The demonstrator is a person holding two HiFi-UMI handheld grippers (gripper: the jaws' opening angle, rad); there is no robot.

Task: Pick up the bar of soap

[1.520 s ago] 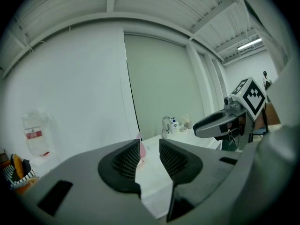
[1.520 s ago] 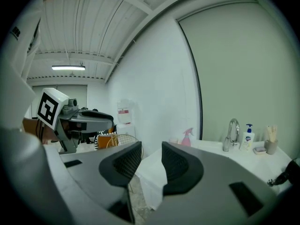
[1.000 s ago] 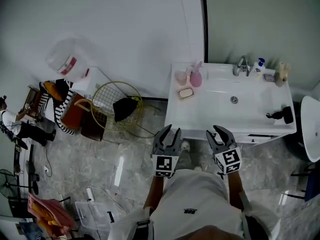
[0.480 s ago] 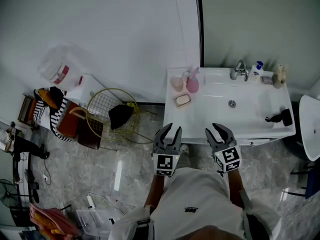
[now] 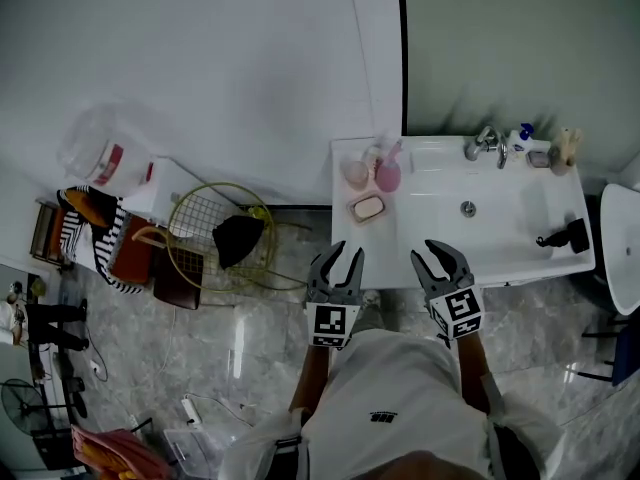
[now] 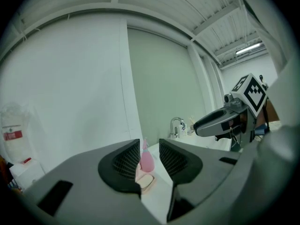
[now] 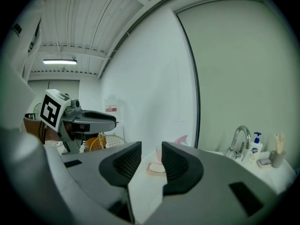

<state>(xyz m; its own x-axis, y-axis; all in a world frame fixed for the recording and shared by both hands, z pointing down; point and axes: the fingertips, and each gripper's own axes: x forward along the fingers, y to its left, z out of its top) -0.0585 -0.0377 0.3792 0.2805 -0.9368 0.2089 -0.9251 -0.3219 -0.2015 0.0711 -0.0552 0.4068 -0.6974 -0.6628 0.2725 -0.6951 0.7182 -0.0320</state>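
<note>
The pale soap bar [image 5: 369, 207] lies in a pink dish on the left end of the white sink counter [image 5: 420, 253]. Both grippers hover side by side over the floor just short of the counter's front edge, away from the soap. My left gripper [image 5: 341, 253] is shut with only a narrow slit between its pads, and nothing is in it. My right gripper [image 5: 441, 251] looks the same and is also empty. The left gripper view shows the soap [image 6: 146, 181] low between the jaws [image 6: 149, 146]. The right gripper view shows the soap [image 7: 157, 167] ahead of the jaws [image 7: 151, 149].
A pink bottle [image 5: 388, 175] and a cup [image 5: 355, 173] stand behind the soap dish. The tap [image 5: 487, 140] and small bottles are at the back, a black object [image 5: 565, 236] at the counter's right. A yellow wire basket [image 5: 215, 230] and bags lie on the floor to the left.
The head view has shifted a little, so the sink and floor items sit slightly differently in frame. Both grippers keep the same place before my body, jaws unchanged.
</note>
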